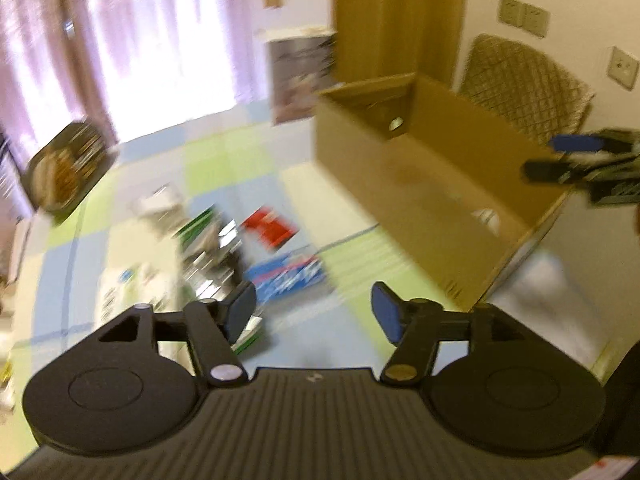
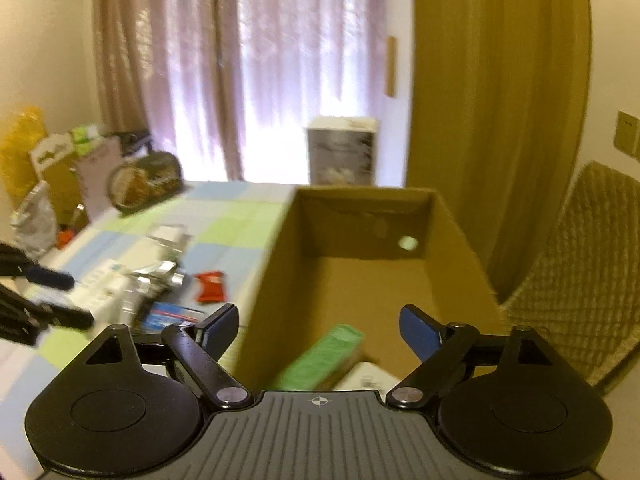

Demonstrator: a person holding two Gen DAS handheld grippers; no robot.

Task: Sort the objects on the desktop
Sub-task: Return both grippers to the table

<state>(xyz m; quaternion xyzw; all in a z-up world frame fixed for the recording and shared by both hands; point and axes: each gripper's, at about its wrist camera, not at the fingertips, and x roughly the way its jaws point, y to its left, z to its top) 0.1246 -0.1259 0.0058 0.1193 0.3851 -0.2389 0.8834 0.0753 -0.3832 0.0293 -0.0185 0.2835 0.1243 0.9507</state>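
Both tongs gaped empty: right tongs (image 2: 319,330) above the cardboard box (image 2: 360,280); left tongs (image 1: 314,312) should next reach the counter's red packet (image 1: 269,227).

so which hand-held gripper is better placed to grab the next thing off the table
Left, probably. The left hand-held gripper is open over the clutter, near the blue packet. The right hand-held gripper is open above the cardboard box.

Backlit sheer curtains (image 2: 280,80), mustard drape (image 2: 500,100), quilted chair (image 2: 580,260), wall sockets (image 1: 523,16)
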